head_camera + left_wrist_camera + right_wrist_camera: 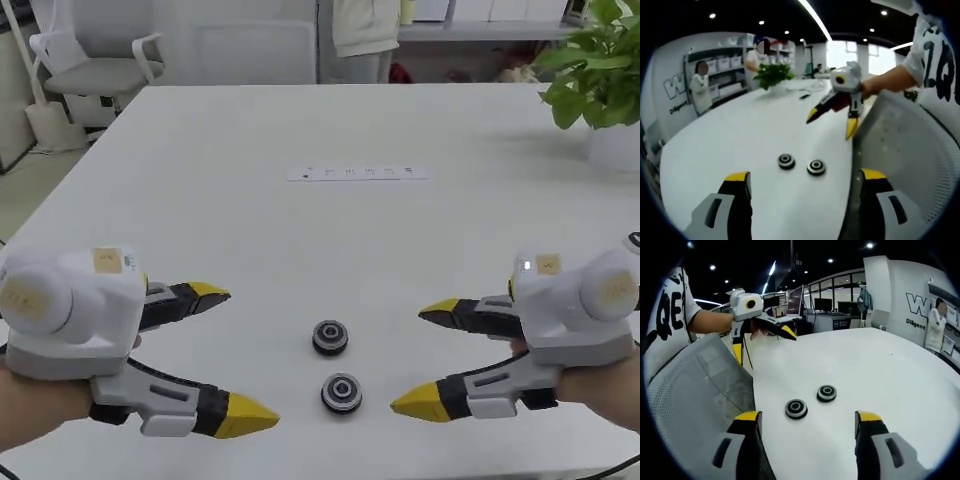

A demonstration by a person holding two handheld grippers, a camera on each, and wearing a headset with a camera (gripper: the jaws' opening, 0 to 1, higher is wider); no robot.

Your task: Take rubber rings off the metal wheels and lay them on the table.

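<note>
Far wheel and near wheel lie flat on the table before me, just apart, each wearing its black rubber ring.

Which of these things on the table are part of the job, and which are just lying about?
For the job: far wheel, near wheel, both with rubber rings on; left gripper, right gripper, both open.
Lying about: potted plant, white strip, chair.

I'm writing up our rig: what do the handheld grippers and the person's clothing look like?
The left gripper and right gripper match: white boxy bodies, grey and black fingers with pointed yellow tips. The person wears a white T-shirt with black lettering.
</note>
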